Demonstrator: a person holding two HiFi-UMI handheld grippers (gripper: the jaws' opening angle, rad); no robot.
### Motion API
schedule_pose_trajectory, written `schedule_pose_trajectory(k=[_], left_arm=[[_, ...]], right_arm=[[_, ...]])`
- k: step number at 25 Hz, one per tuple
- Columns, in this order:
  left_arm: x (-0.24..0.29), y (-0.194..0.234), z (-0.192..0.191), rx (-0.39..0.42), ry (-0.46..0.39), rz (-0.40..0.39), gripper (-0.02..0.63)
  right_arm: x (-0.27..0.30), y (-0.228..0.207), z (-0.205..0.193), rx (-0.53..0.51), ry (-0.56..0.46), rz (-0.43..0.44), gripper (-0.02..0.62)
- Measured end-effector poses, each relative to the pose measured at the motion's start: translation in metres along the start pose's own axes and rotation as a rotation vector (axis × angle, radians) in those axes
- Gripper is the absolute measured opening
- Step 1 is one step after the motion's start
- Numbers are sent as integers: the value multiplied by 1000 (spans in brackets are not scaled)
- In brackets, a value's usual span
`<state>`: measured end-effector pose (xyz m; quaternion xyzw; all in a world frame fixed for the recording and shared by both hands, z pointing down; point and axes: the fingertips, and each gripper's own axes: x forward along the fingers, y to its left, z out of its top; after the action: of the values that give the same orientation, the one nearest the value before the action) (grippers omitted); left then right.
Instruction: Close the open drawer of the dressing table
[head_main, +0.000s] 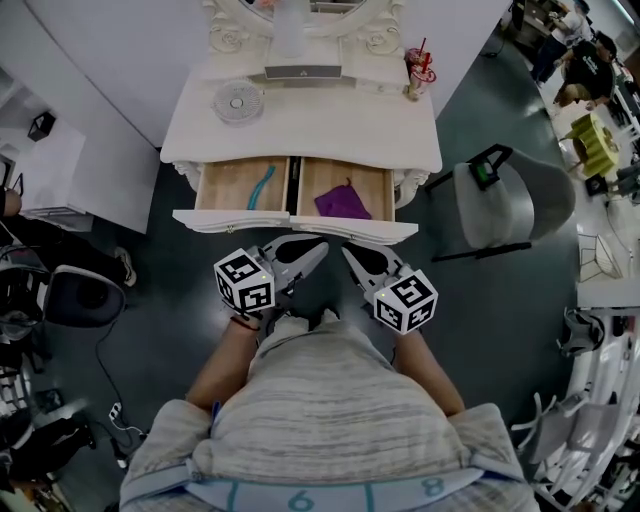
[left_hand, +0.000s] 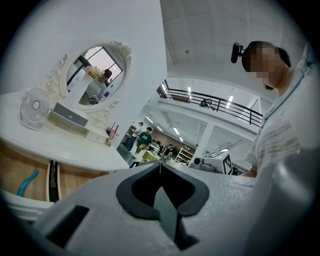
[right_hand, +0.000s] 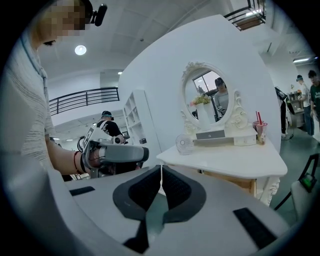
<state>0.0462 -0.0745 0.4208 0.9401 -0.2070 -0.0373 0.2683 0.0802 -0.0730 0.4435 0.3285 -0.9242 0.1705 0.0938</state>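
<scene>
The two light wooden drawers (head_main: 228, 186) under the white surface (head_main: 330, 130) stand open. The left tool (head_main: 318, 245) and right tool (head_main: 348, 251) are squeezed shut, empty, just on their near side.

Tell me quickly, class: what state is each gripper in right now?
Left gripper: closed, jaws tip to tip, holding nothing.
Right gripper: closed, jaws tip to tip, holding nothing.

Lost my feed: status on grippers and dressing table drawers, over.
Left gripper, right gripper shut, empty, near drawer fronts. White dressing table: left wood-lined drawer, right wood-lined drawer both open. Nothing blocking.
</scene>
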Motion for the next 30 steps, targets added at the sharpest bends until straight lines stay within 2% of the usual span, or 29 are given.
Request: schedule_pose_trajectory(k=[6,15,30], left_arm=[[9,14,-14,8,39,-5,17],[9,48,-36,-46,51,14,17],[18,79,-65,-95,92,16,17]], right_arm=[[15,-12,-17,3,28,-1,11],[38,-21,-41,44,63,-12,11],[53,-53,-75,92,91,-98,12]])
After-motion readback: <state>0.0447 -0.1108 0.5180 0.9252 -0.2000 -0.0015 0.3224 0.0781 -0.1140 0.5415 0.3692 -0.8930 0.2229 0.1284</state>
